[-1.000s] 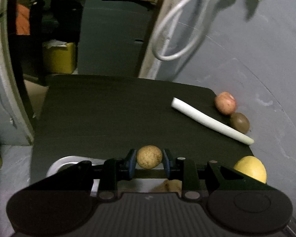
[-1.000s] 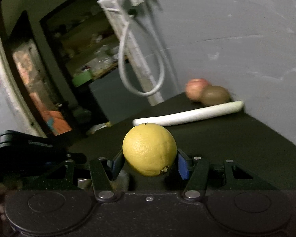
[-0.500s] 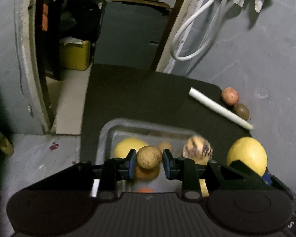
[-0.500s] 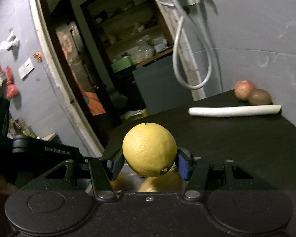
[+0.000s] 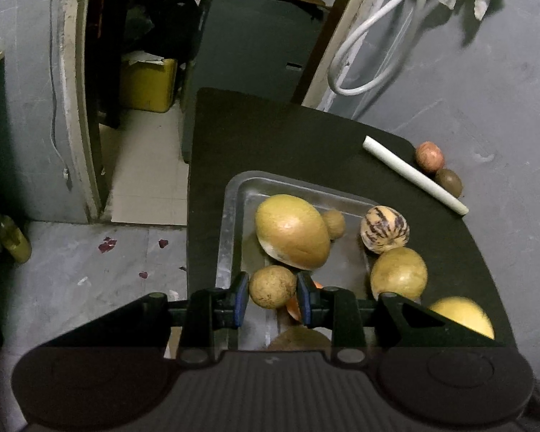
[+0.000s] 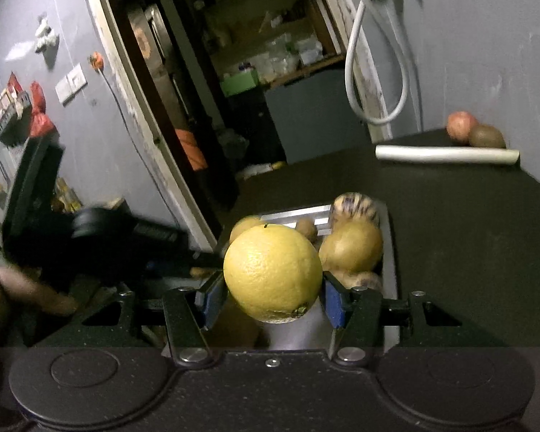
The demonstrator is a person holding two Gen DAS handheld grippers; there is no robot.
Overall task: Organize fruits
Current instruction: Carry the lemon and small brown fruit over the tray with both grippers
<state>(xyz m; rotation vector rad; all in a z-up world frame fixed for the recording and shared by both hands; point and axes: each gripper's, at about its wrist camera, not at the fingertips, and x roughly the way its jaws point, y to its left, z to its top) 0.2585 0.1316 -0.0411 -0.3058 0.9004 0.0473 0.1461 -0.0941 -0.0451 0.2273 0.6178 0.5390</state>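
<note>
Left wrist view: the left gripper (image 5: 273, 293) is clamping a small round brown fruit (image 5: 273, 287) between its blue pads (image 5: 240, 297), jaws narrow, and is hanging over the near end of the metal tray (image 5: 226, 230). The tray is sitting on the dark table (image 5: 288, 136) and is holding a large tan oval fruit (image 5: 291, 235), a small brown fruit (image 5: 334, 224) just behind it, a striped round fruit (image 5: 384, 229) at the right wall, and a tan round fruit (image 5: 398, 273) just in front of that one. An orange fruit (image 5: 294, 307) is peeking out under the jaws, mostly hidden. At the far right table edge a white stick (image 5: 414, 174) is lying diagonally, with a reddish fruit (image 5: 429, 156) and a kiwi-brown fruit (image 5: 448, 182) touching each other just beyond it. Right wrist view: the right gripper (image 6: 271, 297) is gripping a yellow citrus (image 6: 273, 273) between its pads, jaws moderately wide, and is holding it above the tray's near end, clear of the fruit below. The left gripper's body is showing blurred at the left of this view, with a person's hand (image 6: 3, 288) on it.
</note>
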